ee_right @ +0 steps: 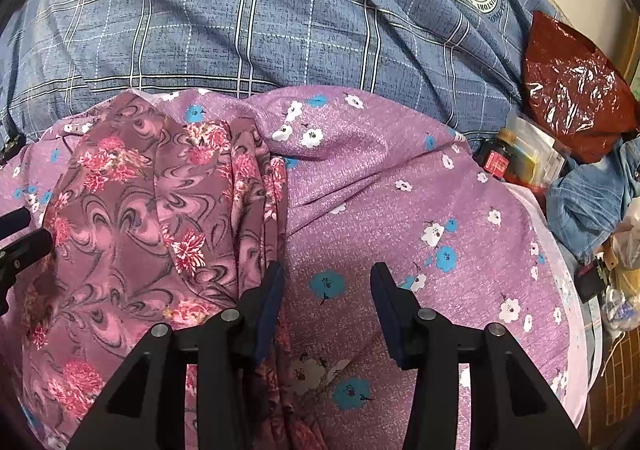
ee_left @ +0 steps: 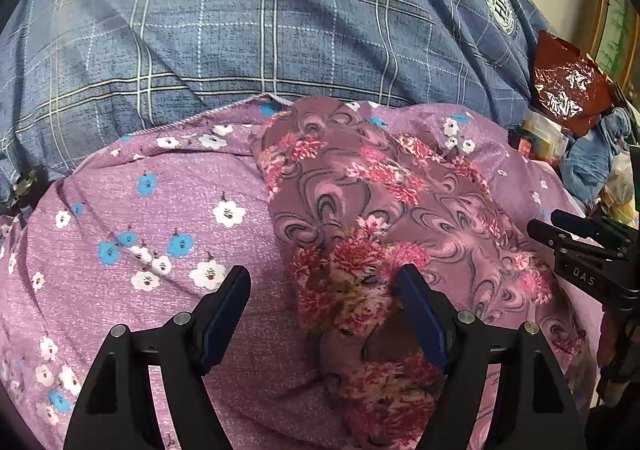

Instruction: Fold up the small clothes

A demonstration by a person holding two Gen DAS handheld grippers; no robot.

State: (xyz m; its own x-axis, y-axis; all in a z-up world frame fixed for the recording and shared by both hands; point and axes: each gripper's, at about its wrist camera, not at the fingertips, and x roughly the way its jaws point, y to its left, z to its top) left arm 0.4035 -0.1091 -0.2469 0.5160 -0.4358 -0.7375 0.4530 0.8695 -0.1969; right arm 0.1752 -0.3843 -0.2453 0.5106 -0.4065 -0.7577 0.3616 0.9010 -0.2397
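Our left gripper [ee_left: 322, 286] hangs with its dark blue padded fingers [ee_left: 226, 314] spread wide and nothing between them; the right-hand finger sits just over the near edge of the swirl-print garment [ee_left: 380, 218], though we cannot tell whether it touches. Our right gripper [ee_right: 326, 284] has its fingers parted too, less widely, empty, with the garment's folded edge just beside its left finger.

The garment is thin, soft cloth in dusty mauve, printed with grey-pink swirls and clusters of red-pink flowers. It lies rumpled in a long, loosely folded band with soft creases along its length. Its long axis runs from the near edge, by the fingers, away toward the blue checked bedding [ee_left: 280, 30].

Under the garment lies a lilac sheet [ee_left: 140, 210], speckled in weave, dotted with white and blue blossoms, domed and gently wrinkled. Beyond the garment the checked bedding shows round crests. To the garment's right, well apart, sit a crinkled red plastic bag [ee_right: 572, 90] and a heap of blue denim [ee_right: 592, 198].
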